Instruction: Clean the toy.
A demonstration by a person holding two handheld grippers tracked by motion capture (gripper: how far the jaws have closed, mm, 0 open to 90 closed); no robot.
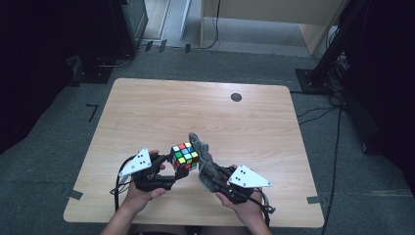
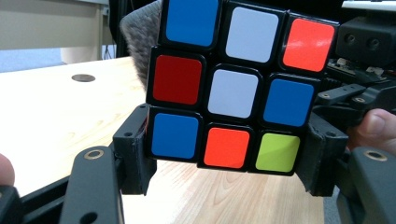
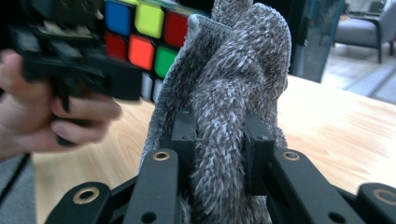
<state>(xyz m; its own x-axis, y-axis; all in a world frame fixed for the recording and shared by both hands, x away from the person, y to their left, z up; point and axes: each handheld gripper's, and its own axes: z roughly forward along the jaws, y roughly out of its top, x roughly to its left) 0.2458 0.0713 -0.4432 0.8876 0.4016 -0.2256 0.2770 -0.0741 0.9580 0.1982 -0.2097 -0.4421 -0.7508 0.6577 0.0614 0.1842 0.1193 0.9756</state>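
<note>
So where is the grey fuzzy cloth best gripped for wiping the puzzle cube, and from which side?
Probably as shown: the right gripper pinches the grey cloth at its bunched lower part, coming from the person's side, below. The cloth is limp, so gathering its folds between the jaws leaves the upper part standing free beside the puzzle cube, which the left gripper clamps by opposite sides.

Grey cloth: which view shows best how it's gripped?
The right gripper view: the grey cloth is bunched between the right gripper and its jaws pinch it. The high view shows it small, beside the puzzle cube. The left gripper view shows just an edge behind the cube.
</note>
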